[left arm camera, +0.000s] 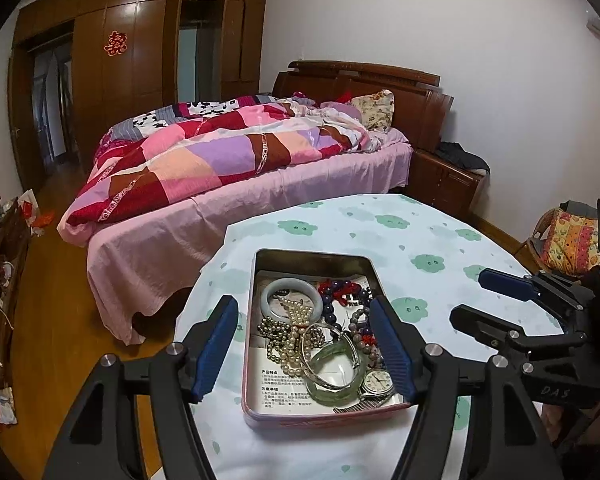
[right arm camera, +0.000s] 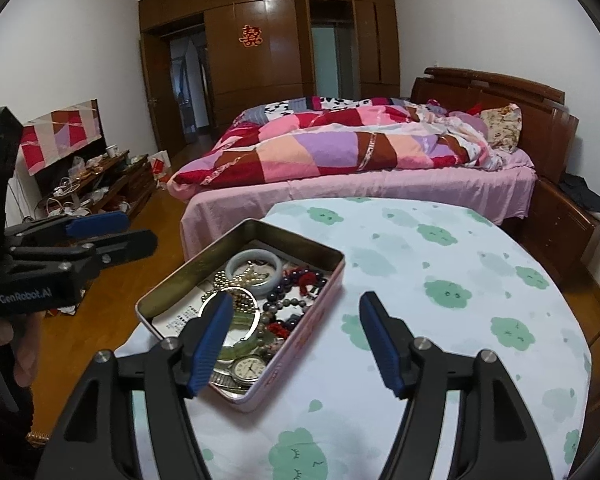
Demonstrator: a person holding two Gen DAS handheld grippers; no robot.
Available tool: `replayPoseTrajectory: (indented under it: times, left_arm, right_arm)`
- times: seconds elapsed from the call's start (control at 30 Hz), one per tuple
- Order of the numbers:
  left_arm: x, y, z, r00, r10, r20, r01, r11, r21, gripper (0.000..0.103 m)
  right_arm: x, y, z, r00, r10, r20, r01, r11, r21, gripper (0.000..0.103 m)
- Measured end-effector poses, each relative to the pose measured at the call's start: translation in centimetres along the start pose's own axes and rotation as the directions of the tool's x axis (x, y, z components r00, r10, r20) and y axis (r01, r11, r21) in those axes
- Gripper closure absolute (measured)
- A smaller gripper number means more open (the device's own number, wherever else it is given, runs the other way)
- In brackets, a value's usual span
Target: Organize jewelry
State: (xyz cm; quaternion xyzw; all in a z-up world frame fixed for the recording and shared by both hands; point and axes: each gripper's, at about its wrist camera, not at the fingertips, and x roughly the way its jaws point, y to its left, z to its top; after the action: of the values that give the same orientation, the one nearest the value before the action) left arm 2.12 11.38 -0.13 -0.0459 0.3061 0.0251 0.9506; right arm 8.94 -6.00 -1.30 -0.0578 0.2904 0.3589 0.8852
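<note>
Left cam: a metal box sat on the table, its long side running away from the cam, toward the bed. Inside: 1 pale ring bangle, 1 green glass bangle, 1 watch, pearl beads & dark beads, too tangled to count. The left claw was open over the box, holding nothing.

Right cam: the box sat slanted, long side going up-left. The right claw was open & empty, 1 finger over the box, 1 over the cloth.

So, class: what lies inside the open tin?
Inside the tin: pale bangle, pearl strand, dark beads, wristwatch, all on printed paper, which hides the bottom.
</note>
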Motion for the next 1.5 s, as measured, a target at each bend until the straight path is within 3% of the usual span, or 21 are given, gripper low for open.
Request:
replayPoseTrajectory:
  times: [0.77, 1.5]
  left_arm:
    - [-0.8, 0.4, 0.4, 1.000, 0.014, 0.021, -0.014, 1.000, -0.008, 0.033]
    - [-0.3, 0.7, 0.4, 1.000, 0.003, -0.005, -0.003, 0.999, -0.053, 0.030]
  right_arm:
    - [-1.0, -0.3, 0.3, 1.000, -0.020, 0.018, 0.021, 1.000, -0.010, 0.030]
    - [-1.1, -0.7, -0.2, 0.999, -0.032, 0.026, 0.032, 0.999, -0.009, 0.025]
